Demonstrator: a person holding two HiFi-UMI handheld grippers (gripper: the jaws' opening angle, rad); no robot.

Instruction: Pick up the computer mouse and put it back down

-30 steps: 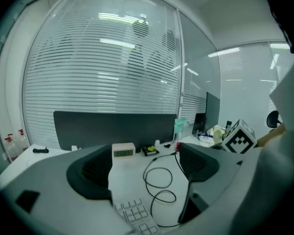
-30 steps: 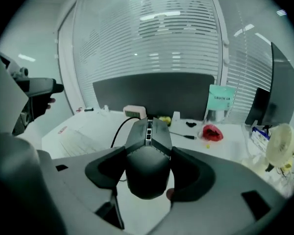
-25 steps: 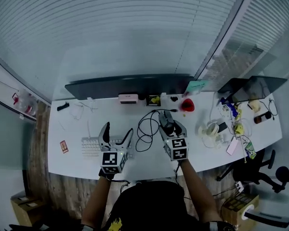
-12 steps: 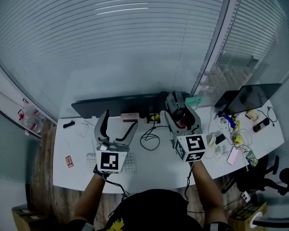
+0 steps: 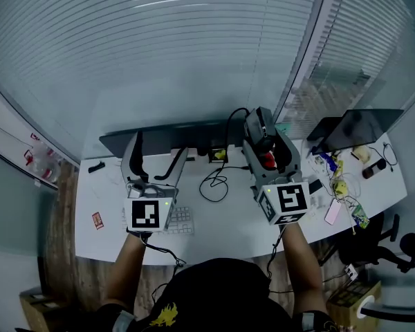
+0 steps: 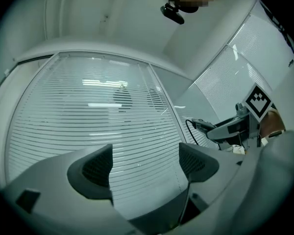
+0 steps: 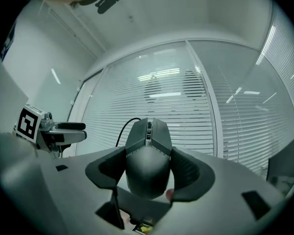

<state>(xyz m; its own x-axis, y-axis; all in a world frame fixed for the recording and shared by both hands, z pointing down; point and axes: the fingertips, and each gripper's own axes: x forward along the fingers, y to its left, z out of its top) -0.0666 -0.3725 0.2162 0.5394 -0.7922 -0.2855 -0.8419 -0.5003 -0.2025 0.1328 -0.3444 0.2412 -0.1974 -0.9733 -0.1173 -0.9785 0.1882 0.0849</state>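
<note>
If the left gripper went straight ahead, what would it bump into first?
Probably the window blinds: nothing else shows between the open jaws of the left gripper, though depth is unclear.

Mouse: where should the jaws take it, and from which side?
Across its two flanks at mid-body, coming from the palm end, as the right gripper holds the mouse now. The flanks look near parallel, and the cable leaves the button end, so the tail side is free.

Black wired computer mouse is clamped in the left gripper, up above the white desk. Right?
No: the black wired computer mouse is clamped in the right gripper, per the right gripper view; it is up above the white desk.
</note>
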